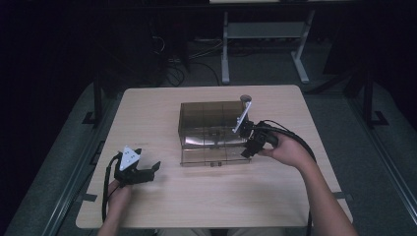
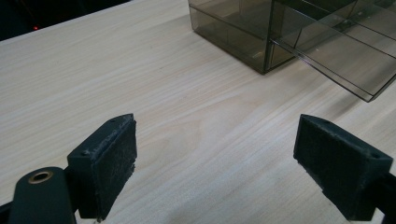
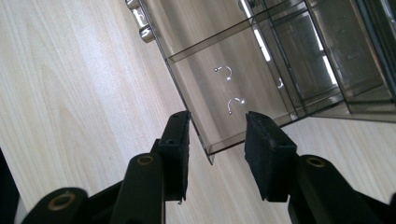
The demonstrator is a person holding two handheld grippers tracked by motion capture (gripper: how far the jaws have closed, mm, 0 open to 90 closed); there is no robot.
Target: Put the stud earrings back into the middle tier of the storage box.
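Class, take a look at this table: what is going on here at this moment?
A person works at a wooden table with a gripper in each hand. The right gripper is at the corner of a drawer pulled partway out of a smoky clear plastic box. Its fingers straddle the drawer's corner wall without pressing on it, so nothing is held. The drawer appears to hold a couple of small hooks, too small to tell. The left gripper rests open over bare table, apart from the box.

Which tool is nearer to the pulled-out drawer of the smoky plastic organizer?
Right. The right tool has its jaws either side of the drawer corner, pads apart from it. The left tool rests well away on the table, toward the person's left.
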